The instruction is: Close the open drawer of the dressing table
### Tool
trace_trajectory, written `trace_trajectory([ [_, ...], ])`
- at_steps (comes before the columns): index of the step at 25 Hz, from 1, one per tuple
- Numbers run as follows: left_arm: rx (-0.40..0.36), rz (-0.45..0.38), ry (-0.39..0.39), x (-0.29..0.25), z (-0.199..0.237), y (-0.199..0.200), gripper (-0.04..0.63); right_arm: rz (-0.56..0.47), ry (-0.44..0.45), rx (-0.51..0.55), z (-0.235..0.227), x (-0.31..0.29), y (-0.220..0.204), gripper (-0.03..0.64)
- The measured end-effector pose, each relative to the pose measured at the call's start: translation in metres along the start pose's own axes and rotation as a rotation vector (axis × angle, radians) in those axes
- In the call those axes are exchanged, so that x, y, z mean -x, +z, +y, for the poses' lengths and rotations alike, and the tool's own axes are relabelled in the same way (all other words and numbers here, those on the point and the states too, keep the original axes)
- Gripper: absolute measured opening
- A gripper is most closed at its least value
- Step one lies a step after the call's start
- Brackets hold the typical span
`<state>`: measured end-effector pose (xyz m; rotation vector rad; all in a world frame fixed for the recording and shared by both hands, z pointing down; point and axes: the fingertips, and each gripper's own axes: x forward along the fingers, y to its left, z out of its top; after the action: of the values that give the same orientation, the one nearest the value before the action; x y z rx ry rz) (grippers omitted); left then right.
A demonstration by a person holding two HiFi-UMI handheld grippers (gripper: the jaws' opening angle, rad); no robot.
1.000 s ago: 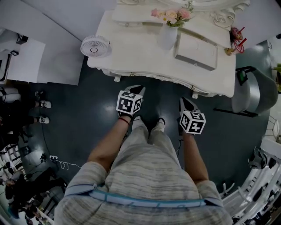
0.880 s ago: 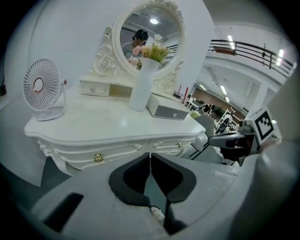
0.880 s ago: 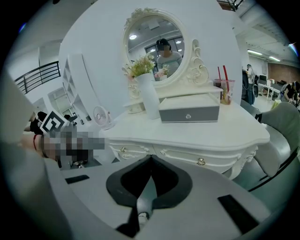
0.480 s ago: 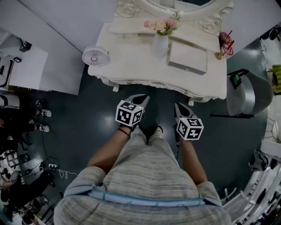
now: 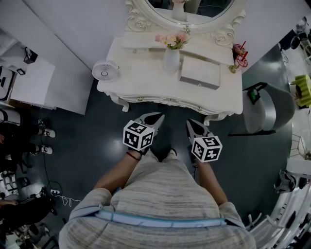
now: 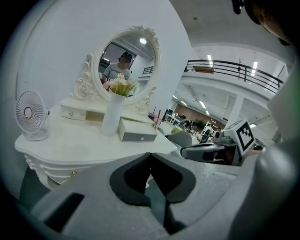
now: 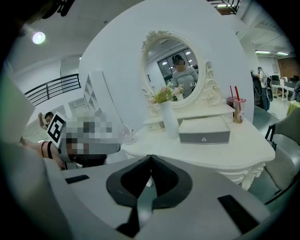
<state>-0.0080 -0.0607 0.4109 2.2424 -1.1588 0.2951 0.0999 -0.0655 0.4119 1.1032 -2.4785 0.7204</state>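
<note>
The person stood in front of the table (image 5: pixel 146 80) with the left gripper (image 5: pixel 156 116) and the right gripper (image 5: pixel 191 124) held side by side over the floor, both short of the table's front edge. The fingers (image 6: pixel 132 180) of each were pressed together with nothing between them. The drawer (image 5: pixel 200 74), as far as I could judge, was the small one with a grey front and a knob. It stood pulled out over the table top, below the mirror (image 5: pixel 194 7) and to the right of the middle. The drawers in the table's front edge looked shut. The main danger was the vase (image 5: pixel 171 59) with flowers, which stood just beside the drawer's left side. A reach with the left gripper could have brushed it and tipped it over. A push on one corner of the grey front could have turned the drawer so that it stuck. The narrow closed tips could also have slipped off the round knob. A cup (image 5: pixel 238 52) with straws stood near the drawer's right side, so a wide approach from the right was risky too.
</note>
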Motion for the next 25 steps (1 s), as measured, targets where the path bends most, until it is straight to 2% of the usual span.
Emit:
trace_trajectory([
  [9,0.021,-0.053,-0.042,0.026,-0.026,0.014,0.014,-0.065,0.087,0.0,0.029,0.03,0.027,0.009],
  [18,0.046,-0.092,-0.077,0.034,-0.037,0.02,0.014,-0.106,0.112,-0.001,0.038,0.037,0.045,0.009],
  [25,0.037,-0.107,-0.063,0.035,-0.037,0.026,0.014,-0.117,0.128,0.009,0.039,0.036,0.052,0.009],
])
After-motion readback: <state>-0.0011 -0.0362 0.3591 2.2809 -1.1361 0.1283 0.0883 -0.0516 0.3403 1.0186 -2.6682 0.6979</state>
